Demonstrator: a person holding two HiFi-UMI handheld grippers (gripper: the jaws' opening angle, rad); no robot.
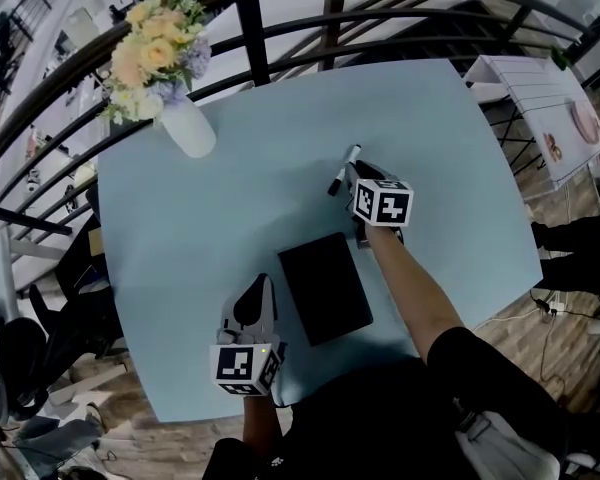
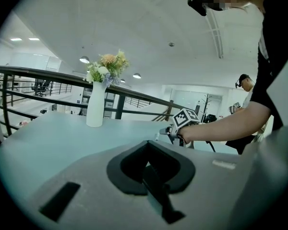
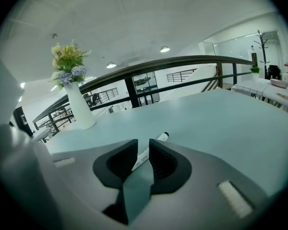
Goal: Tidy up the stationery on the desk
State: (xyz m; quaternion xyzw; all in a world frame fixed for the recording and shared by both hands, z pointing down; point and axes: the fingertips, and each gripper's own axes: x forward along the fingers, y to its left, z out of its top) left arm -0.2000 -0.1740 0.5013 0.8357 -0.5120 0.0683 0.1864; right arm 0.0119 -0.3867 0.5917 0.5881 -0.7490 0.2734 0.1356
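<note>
A white marker with a black cap (image 1: 342,169) lies on the pale blue table (image 1: 230,208), right of the middle. My right gripper (image 1: 353,177) is down at it. In the right gripper view the marker (image 3: 151,145) runs through the narrow gap between the jaws of the right gripper (image 3: 143,151), which stand slightly apart, open. A flat black notebook (image 1: 325,286) lies near the front edge. My left gripper (image 1: 263,288) rests on the table just left of the notebook. In its own view the left gripper (image 2: 148,164) shows its jaws pressed together, shut and empty.
A white vase of flowers (image 1: 185,123) stands at the table's far left corner, and the vase (image 2: 95,110) shows in both gripper views. A dark curved railing (image 1: 280,28) runs behind the table. Another table (image 1: 550,108) stands at the far right.
</note>
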